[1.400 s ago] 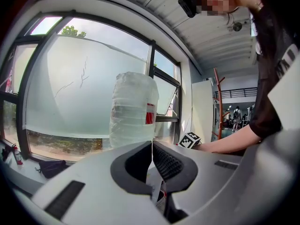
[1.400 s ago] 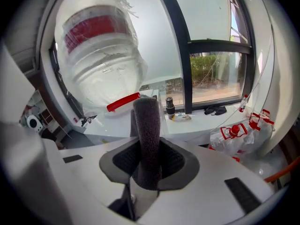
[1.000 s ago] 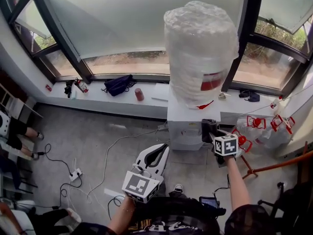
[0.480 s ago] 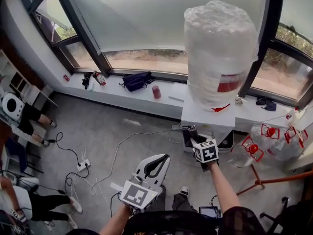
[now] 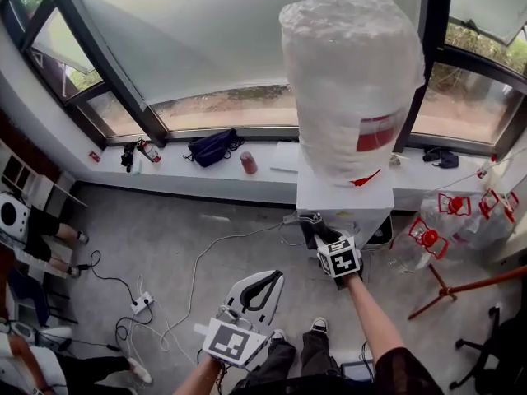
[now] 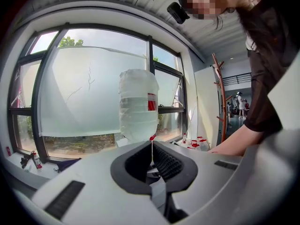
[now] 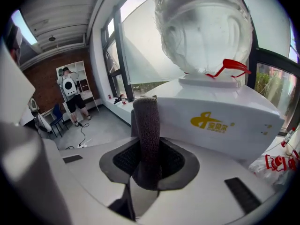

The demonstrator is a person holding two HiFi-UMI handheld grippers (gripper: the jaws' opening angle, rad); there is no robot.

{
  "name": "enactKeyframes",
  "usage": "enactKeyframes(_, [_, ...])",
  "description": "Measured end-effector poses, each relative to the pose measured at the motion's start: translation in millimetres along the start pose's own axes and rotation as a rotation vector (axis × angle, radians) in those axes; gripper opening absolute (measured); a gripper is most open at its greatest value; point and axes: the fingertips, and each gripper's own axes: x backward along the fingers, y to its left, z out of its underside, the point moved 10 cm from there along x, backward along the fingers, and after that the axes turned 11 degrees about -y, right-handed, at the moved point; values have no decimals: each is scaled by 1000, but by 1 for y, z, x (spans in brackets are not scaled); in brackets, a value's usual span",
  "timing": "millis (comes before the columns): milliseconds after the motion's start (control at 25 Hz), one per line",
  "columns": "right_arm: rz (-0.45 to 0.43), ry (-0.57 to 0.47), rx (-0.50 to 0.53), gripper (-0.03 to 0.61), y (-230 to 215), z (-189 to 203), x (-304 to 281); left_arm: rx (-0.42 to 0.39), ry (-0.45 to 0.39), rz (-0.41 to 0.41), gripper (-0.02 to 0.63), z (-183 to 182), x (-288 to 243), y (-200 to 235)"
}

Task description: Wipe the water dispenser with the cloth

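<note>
Head view: I have the right tool up by the water dispenser front, placed to wipe, and the left tool parked low, clear of it. Left gripper view: jaws together, empty. Right gripper view: jaws clamped on the cloth, which stands upright facing the white panel.

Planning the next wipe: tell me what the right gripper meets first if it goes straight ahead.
Likely the water dispenser, on its white front near a side edge: the cloth clamped in the right gripper would touch first. The gap is hard to judge.

The left hand-held gripper and right hand-held gripper are white with black-and-white marker cubes.
</note>
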Motion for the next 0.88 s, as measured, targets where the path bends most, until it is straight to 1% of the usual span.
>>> enactKeyframes(160, [78, -9, -5, 115, -24, 10, 1, -16, 21, 58, 21, 21, -8, 6])
enactKeyframes(320, [152, -25, -33, 115, -54, 25, 21, -27, 32, 114, 20, 45, -17, 7])
enactKeyframes(480, [254, -37, -75, 115, -94, 41, 46, 13, 2, 135, 21, 64, -30, 6])
enactKeyframes(640, [345, -25, -84, 115, -133, 54, 72, 41, 15, 171, 21, 77, -40, -4])
enactKeyframes(880, [422, -2, -79, 115, -176, 67, 100, 47, 24, 209, 20, 88, -56, -15])
